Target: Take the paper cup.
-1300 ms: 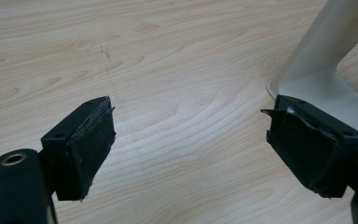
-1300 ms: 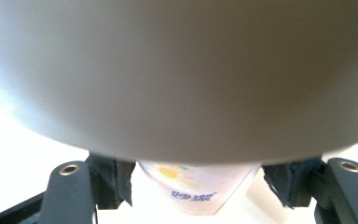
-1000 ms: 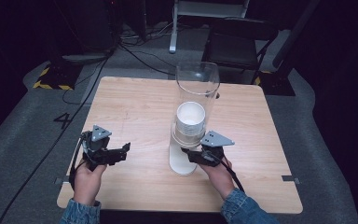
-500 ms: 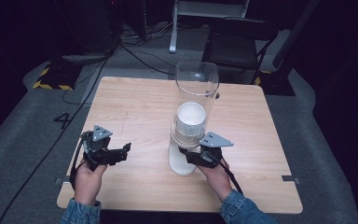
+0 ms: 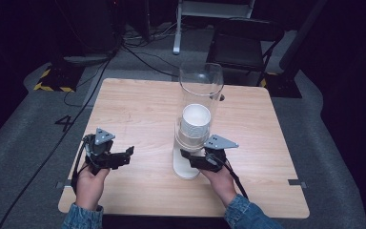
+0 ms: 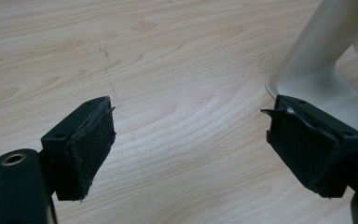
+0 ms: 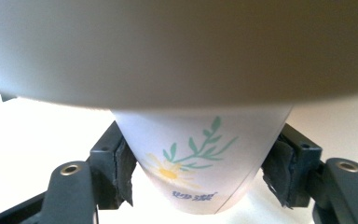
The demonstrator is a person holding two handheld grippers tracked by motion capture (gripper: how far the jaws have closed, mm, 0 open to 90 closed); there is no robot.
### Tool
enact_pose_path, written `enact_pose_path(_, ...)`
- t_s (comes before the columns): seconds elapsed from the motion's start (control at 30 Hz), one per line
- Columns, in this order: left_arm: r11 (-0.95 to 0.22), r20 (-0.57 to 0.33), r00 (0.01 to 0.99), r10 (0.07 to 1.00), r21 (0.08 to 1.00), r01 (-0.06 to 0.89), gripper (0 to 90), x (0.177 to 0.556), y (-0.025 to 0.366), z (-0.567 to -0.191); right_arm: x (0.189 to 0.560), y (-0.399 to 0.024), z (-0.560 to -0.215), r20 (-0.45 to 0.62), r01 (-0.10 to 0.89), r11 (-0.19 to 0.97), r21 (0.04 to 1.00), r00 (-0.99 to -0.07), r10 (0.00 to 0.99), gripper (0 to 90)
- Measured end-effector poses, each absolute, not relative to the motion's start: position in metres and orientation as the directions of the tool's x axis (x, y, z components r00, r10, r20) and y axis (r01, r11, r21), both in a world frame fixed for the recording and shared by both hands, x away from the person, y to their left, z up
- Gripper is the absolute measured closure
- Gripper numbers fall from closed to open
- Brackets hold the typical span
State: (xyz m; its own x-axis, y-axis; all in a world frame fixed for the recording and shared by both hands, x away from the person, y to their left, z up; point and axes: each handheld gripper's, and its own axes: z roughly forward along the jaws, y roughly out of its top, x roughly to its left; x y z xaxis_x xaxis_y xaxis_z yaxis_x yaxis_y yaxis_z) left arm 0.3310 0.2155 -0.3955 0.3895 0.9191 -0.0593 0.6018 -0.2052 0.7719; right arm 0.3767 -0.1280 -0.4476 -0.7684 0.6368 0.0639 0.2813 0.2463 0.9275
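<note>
Paper cups [image 5: 196,125] sat stacked inside a clear tube dispenser [image 5: 199,90] that stood on a white base [image 5: 187,168] near the front middle of the wooden table [image 5: 138,109]. The lowest cup [image 7: 200,158], printed with a daisy and green sprig, poked out beneath the dispenser's collar, and the right gripper [image 5: 194,161] had closed its two black jaws against the cup's opposite sides, pads touching the paper, presumably so it could be drawn down and out of the stack. The grip looked placed low on the taper, where the cup was free of the collar above. The left gripper [image 5: 124,156] hung well off to the left over bare wood, its jaws spread wide and holding nothing, seemingly kept clear until needed; in its own view the white base stood just beyond its right jaw.
</note>
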Motion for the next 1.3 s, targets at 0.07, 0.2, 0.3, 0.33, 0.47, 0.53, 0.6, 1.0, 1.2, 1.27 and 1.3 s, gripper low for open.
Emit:
enact_pose_path(0.07,-0.205,-0.060,0.389,0.919,0.771,0.602,15.1,0.331,0.216,-0.396,0.377,-0.128,-0.448,0.062,0.281,0.248,0.927,-0.769,0.637,34.1)
enact_pose_path(0.2,-0.208,-0.058,0.391,0.918,0.771,0.603,15.1,0.331,0.216,-0.396,0.376,-0.128,-0.451,0.035,0.267,0.266,0.926,-0.764,0.644,34.1)
enact_pose_path(0.3,-0.206,-0.060,0.391,0.919,0.770,0.603,15.1,0.331,0.216,-0.395,0.375,-0.128,-0.454,0.029,0.268,0.273,0.924,-0.761,0.648,34.2)
enact_pose_path(0.33,-0.206,-0.060,0.391,0.919,0.770,0.603,15.1,0.331,0.216,-0.395,0.375,-0.128,-0.454,0.029,0.268,0.273,0.924,-0.761,0.648,34.2)
enact_pose_path(0.47,-0.210,-0.058,0.393,0.918,0.770,0.602,15.1,0.332,0.215,-0.397,0.375,-0.129,-0.456,0.017,0.261,0.284,0.923,-0.763,0.646,34.2)
enact_pose_path(0.53,-0.214,-0.056,0.397,0.916,0.768,0.604,15.1,0.333,0.215,-0.397,0.375,-0.129,-0.456,0.013,0.262,0.292,0.920,-0.765,0.644,34.2)
enact_pose_path(0.6,-0.210,-0.060,0.394,0.917,0.767,0.606,15.1,0.333,0.214,-0.397,0.374,-0.129,-0.456,0.009,0.263,0.299,0.917,-0.764,0.645,34.2)
enact_pose_path(1.0,-0.215,-0.057,0.397,0.916,0.766,0.605,15.1,0.335,0.214,-0.397,0.372,-0.130,-0.457,0.001,0.267,0.309,0.913,-0.758,0.652,34.2)
enact_pose_path(1.2,-0.206,-0.064,0.395,0.916,0.771,0.603,15.1,0.335,0.214,-0.396,0.371,-0.130,-0.467,-0.011,0.270,0.324,0.907,-0.752,0.659,34.1)
enact_pose_path(1.27,-0.209,-0.063,0.398,0.915,0.771,0.602,15.1,0.336,0.213,-0.395,0.371,-0.131,-0.470,-0.010,0.278,0.331,0.902,-0.752,0.659,34.0)
enact_pose_path(1.3,-0.209,-0.063,0.398,0.915,0.771,0.602,15.1,0.336,0.213,-0.395,0.371,-0.131,-0.471,-0.011,0.281,0.333,0.900,-0.751,0.661,34.0)
